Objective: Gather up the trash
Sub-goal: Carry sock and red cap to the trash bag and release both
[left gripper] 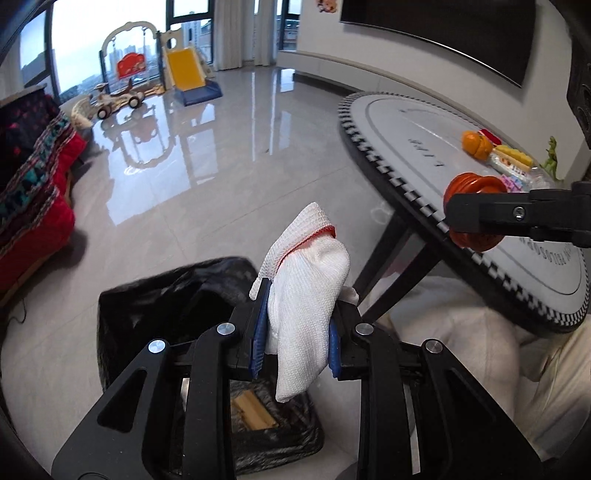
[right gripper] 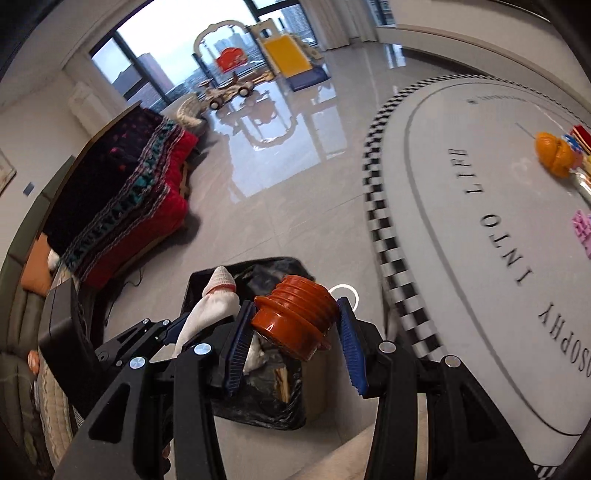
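My left gripper point(left gripper: 295, 332) pinches a soft, light white sock point(left gripper: 306, 288) mid-body; my right gripper point(right gripper: 295, 332) clamps a rigid ribbed orange cap point(right gripper: 295, 319) across its sides.

Home living room, toy slide point(left gripper: 188, 72), sofa with blanket point(right gripper: 122, 199), wall television point(left gripper: 443, 33), polished tile floor point(left gripper: 229, 155)

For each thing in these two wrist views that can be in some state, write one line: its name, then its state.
left gripper: shut on the white sock.
white sock: crumpled, clamped, hanging above the bin.
right gripper: shut on the orange ribbed piece.
orange ribbed piece: held tilted, off the table.
black bin bag: open, already holding scraps.
round table: toys left at its far side.
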Action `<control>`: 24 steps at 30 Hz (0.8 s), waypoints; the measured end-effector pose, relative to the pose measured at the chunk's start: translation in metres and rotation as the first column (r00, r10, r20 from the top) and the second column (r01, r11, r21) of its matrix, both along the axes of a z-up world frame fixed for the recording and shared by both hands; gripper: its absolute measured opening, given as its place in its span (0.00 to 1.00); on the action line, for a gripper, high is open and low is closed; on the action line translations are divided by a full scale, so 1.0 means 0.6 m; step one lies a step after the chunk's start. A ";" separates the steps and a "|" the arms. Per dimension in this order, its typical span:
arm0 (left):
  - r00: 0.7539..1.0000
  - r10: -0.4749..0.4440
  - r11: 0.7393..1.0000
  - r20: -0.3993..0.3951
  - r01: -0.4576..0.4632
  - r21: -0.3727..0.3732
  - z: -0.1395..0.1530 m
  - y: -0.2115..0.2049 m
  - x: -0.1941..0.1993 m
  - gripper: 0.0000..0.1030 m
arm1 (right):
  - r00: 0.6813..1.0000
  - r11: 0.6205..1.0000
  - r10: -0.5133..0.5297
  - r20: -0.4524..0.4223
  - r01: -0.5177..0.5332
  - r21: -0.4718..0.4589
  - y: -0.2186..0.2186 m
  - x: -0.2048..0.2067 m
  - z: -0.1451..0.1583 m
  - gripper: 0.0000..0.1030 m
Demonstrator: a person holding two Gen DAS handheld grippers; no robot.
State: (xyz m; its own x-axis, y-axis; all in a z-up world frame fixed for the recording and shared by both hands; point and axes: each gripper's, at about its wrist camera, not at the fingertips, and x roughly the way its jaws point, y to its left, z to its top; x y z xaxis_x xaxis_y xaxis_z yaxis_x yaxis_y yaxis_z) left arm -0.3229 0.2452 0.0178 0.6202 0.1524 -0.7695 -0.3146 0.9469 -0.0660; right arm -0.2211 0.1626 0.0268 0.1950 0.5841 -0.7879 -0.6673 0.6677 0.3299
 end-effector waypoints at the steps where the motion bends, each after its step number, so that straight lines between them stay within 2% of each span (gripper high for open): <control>1: 0.999 0.032 0.999 -0.012 -0.032 -0.002 -0.010 0.014 -0.021 0.25 | 1.000 0.999 0.031 0.003 -0.031 -0.010 0.018 -0.018 -0.005 0.45; 5: 0.987 0.146 0.989 -0.060 -0.148 -0.025 -0.052 0.066 -0.094 0.25 | 0.991 0.990 0.131 -0.005 -0.131 -0.047 0.081 -0.080 -0.034 0.45; 10: 0.966 0.239 0.969 -0.099 -0.244 -0.036 -0.083 0.110 -0.156 0.27 | 0.979 0.976 0.200 -0.032 -0.202 -0.085 0.141 -0.118 -0.060 0.46; 11: 0.962 0.250 0.966 -0.106 -0.255 -0.038 -0.088 0.116 -0.165 0.34 | 0.976 0.971 0.214 -0.039 -0.217 -0.096 0.150 -0.123 -0.065 0.46; 12: 0.956 0.271 0.960 -0.115 -0.277 -0.035 -0.092 0.121 -0.171 0.46 | 0.974 0.968 0.221 -0.040 -0.224 -0.110 0.157 -0.125 -0.066 0.50; 13: 0.948 0.295 0.953 -0.119 -0.301 -0.033 -0.092 0.128 -0.175 0.84 | 0.976 0.969 0.217 -0.026 -0.218 -0.118 0.162 -0.128 -0.065 0.61; 14: 0.944 0.312 0.948 -0.105 -0.317 -0.031 -0.091 0.127 -0.183 0.94 | 0.978 0.971 0.211 -0.003 -0.210 -0.119 0.159 -0.130 -0.061 0.63; 19: 0.943 0.321 0.946 -0.086 -0.324 -0.020 -0.085 0.127 -0.184 0.94 | 0.978 0.975 0.204 0.043 -0.199 -0.100 0.148 -0.128 -0.044 0.64; 24: 0.957 0.282 0.959 -0.075 -0.284 -0.021 -0.081 0.111 -0.161 0.94 | 0.983 0.984 0.167 0.071 -0.161 -0.080 0.120 -0.108 -0.030 0.64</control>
State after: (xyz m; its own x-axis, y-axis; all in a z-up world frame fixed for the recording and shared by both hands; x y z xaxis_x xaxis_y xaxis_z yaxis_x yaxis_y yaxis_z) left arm -0.4198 0.3120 -0.0308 0.4992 0.2892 -0.8168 -0.5741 0.8164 -0.0618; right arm -0.2856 0.2347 0.0091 0.1631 0.5539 -0.8164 -0.7913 0.5677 0.2271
